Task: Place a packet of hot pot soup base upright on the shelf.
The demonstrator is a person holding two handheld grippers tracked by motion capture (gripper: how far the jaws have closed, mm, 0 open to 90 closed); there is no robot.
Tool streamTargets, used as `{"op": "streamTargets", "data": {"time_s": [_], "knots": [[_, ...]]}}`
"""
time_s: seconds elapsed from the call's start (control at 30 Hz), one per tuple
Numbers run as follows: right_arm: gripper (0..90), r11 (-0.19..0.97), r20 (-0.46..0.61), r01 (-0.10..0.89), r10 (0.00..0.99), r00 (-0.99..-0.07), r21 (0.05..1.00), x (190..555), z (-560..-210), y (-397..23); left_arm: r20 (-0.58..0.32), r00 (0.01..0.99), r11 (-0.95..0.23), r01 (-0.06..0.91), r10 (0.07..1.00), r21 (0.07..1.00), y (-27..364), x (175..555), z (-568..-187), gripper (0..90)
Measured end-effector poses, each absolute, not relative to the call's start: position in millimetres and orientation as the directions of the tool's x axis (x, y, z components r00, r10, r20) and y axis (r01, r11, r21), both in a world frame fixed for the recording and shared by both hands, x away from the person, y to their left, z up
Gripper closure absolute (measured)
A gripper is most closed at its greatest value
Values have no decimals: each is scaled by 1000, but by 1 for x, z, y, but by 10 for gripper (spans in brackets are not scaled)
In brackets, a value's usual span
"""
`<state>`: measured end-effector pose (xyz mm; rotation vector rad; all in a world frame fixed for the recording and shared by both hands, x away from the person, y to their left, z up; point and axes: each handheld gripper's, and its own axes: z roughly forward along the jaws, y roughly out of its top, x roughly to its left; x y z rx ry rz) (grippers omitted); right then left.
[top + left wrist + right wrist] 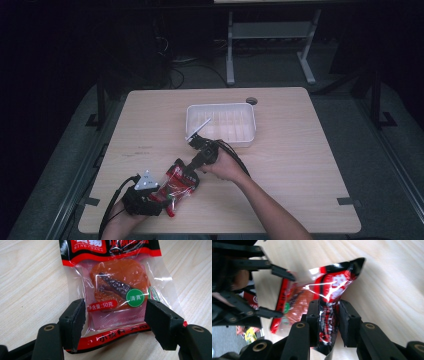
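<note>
Wooden table — both grippers clamp the snack packet; right gripper hides its edge.

Snack packet, left gripper view: white "MING YANG" on the red band at top left of frame, big white characters above it cut off by the edge. Red tag at centre reads "净含量:50克". Green round badge right of it reads "清真". Bottom red strip carries dark characters, probably "小孩", blurred. Right gripper view: packet print too crumpled to read.
</note>
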<state>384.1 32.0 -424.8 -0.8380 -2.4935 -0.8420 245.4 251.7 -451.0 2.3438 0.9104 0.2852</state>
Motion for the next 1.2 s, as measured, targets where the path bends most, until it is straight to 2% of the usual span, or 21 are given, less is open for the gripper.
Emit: {"op": "streamTargets", "data": {"time_s": [0.17, 0.33, 0.4, 0.43, 0.47, 0.6, 1.2], "knots": [[701, 693, 451, 602, 424, -785, 396, 381, -421, 44, -21, 738, -580, 547, 674, 604, 252, 246, -451, 338], [703, 716, 478, 627, 454, -752, 307, 388, -437, 51, -22, 738, -578, 547, 675, 606, 252, 246, -452, 339], [715, 720, 477, 625, 453, -753, 302, 389, -440, 52, -23, 738, -578, 547, 675, 606, 252, 246, -452, 340], [777, 717, 483, 625, 447, -753, 310, 388, -442, 52, -24, 738, -576, 547, 675, 607, 252, 246, -452, 339], [777, 717, 483, 625, 447, -753, 310, 388, -442, 52, -24, 738, -576, 547, 675, 607, 252, 246, -452, 339], [883, 706, 488, 626, 440, -754, 332, 384, -437, 52, -10, 742, -586, 537, 670, 606, 252, 246, -451, 338], [889, 633, 498, 626, 401, -769, 456, 357, -373, 29, 33, 705, -519, 490, 709, 700, 263, 240, -437, 299]]}}
